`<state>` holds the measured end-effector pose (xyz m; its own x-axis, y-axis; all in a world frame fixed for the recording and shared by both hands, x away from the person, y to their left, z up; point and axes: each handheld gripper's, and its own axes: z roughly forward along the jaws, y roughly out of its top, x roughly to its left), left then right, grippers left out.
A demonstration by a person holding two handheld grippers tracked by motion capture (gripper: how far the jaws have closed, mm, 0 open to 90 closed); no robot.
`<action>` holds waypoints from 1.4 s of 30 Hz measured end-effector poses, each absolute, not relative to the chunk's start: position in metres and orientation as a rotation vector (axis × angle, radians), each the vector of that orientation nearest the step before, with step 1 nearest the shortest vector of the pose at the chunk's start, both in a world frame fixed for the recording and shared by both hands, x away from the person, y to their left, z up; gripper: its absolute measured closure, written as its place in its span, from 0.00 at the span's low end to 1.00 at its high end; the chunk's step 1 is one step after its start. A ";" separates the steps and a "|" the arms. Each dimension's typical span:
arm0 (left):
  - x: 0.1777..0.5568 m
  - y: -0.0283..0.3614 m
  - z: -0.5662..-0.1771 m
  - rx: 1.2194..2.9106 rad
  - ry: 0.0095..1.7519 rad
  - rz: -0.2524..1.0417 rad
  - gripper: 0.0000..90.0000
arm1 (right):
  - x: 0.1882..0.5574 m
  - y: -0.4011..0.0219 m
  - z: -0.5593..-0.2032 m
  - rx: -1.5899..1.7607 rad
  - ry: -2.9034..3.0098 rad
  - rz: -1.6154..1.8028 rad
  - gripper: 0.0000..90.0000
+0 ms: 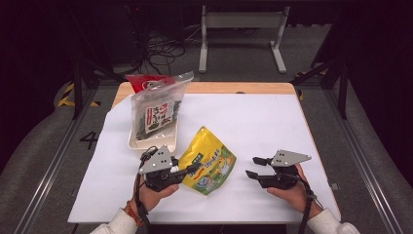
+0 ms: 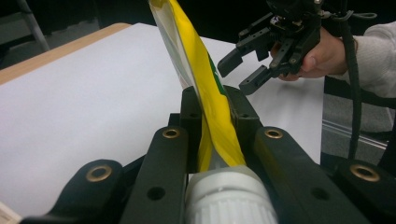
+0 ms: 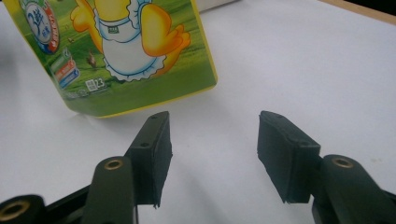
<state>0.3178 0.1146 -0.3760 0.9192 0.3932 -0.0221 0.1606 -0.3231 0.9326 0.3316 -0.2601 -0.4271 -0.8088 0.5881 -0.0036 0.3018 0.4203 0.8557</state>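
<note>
Left gripper (image 1: 187,170) jaws clamped on yellow pouch (image 1: 209,161) edge, lifting it clear of table (image 1: 272,122); right gripper (image 1: 254,166) jaws apart nearby, likely ready to assist.

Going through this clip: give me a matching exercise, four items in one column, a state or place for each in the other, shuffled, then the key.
Column 1
1. left gripper
2. right gripper
3. yellow pouch
4. dark snack bag

Column 2
A. standing in the white tray
B. open, fingers apart over the white table cover
C. pinched along one edge
D. shut on a package

Pairs: 1-D, 2-B, 3-C, 4-A
</note>
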 end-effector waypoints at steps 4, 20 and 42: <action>0.318 0.119 -0.371 1.896 0.389 0.255 0.89 | 0.333 -0.262 -0.428 0.781 2.373 1.330 0.49; 0.317 0.141 -0.351 1.901 0.376 0.335 0.89 | 0.332 -0.258 -0.428 0.753 2.399 1.331 0.48; 0.315 0.183 -0.324 1.824 0.420 0.502 0.89 | 0.318 -0.262 -0.429 0.675 2.380 1.272 0.46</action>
<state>0.3151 0.1835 -0.3243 0.8449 0.5192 0.1288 0.0357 -0.2951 0.9548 0.3179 -0.2616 -0.4288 -0.8221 0.5628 -0.0862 0.2410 0.4811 0.8429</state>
